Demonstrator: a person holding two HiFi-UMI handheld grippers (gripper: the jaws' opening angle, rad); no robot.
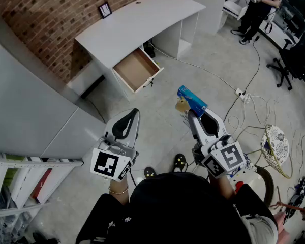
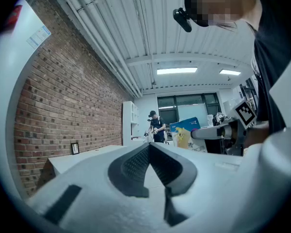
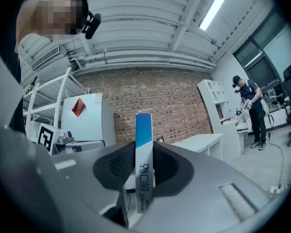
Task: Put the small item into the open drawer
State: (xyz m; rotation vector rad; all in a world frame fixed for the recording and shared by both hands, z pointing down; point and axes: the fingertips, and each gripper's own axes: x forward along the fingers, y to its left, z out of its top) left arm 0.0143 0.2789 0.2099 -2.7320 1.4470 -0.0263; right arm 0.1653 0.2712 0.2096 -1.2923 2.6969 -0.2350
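box: printed card, blue and white, with a bit of a sheen
my right tool: pale matt plastic shell
its pads: dark, rubbery-looking, fine dimpled grain
my left tool: same matt plastic shell
drawer: bare brown wood look inside, smooth white front
tabletop: smooth white, matt
wall: rough red brick
floor: grey, smooth, looks like concrete

White left tongs (marker cube), black top
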